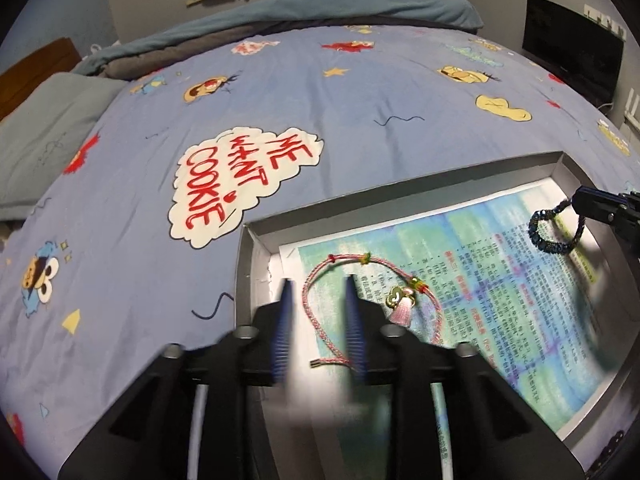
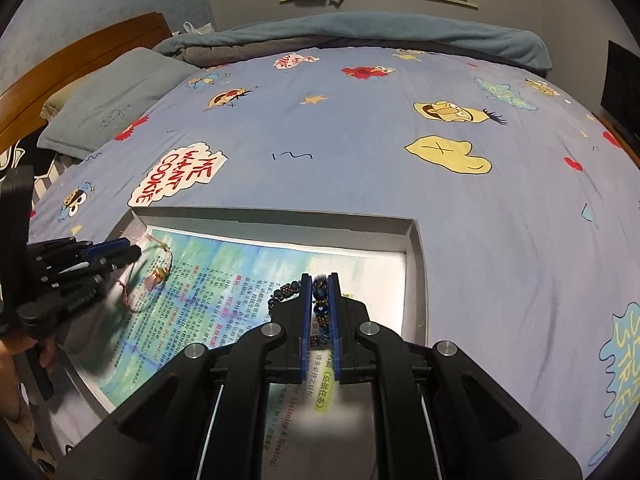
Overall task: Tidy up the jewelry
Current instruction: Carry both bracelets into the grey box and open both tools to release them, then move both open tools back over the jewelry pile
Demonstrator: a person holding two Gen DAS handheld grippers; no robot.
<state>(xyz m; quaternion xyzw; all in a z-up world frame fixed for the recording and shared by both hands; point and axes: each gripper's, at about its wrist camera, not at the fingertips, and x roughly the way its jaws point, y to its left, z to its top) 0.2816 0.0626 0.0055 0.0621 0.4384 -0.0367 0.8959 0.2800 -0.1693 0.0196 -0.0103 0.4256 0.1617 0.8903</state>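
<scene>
Partly hidden blue beaded bracelet, right hand-held gripper clamped

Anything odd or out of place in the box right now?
Nothing damaged or spilled. The pink bracelet lies loose on the printed paper in the box, under the open left gripper. The right gripper pinches the blue bracelet.

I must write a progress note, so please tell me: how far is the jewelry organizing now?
Done: both bracelets are at the gray box, over its printed sheet. In hand: the right gripper is shut on the blue beaded bracelet. The left gripper is open around the cord of the pink cord bracelet, which lies on the sheet. Left: gripping the pink one and giving both a final place, which is not shown.
</scene>
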